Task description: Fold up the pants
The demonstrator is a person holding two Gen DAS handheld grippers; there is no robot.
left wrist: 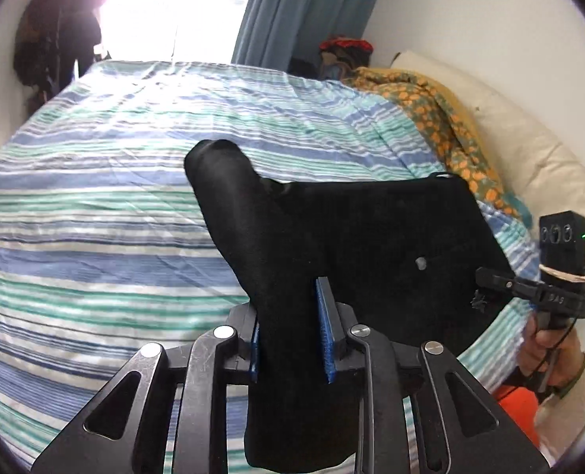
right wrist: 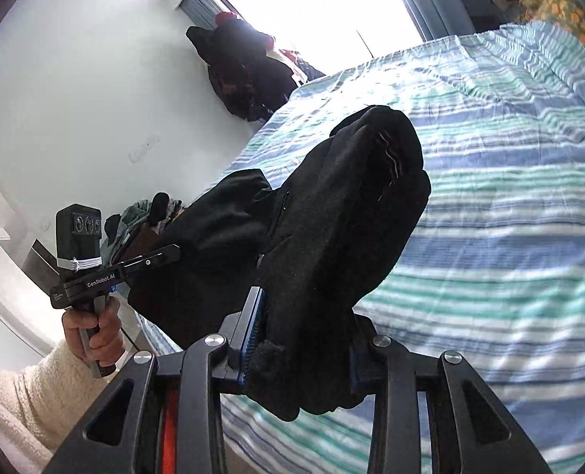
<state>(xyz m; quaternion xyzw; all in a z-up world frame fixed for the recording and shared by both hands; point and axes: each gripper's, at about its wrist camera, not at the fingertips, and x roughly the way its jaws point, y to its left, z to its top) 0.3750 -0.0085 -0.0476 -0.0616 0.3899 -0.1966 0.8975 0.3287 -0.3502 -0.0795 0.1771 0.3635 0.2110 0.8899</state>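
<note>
The black pants (left wrist: 351,229) hang above the striped bed (left wrist: 95,197), held up at two places. My left gripper (left wrist: 290,316) is shut on a bunched part of the black pants, which rise between its blue pads (left wrist: 326,328) and drape over its frame. My right gripper (right wrist: 304,335) is shut on another bunch of the pants (right wrist: 344,217), which fold forward over its tips. Each gripper shows in the other's view: the right one at the pants' right edge (left wrist: 490,282), the left one at their left edge (right wrist: 166,254).
A yellow-orange floral blanket (left wrist: 438,118) and a cream pillow (left wrist: 509,138) lie along the bed's right side by the wall. A bright window (right wrist: 320,4) and blue curtain (left wrist: 304,12) stand beyond the bed. Dark clothes (right wrist: 237,71) hang in the far left corner.
</note>
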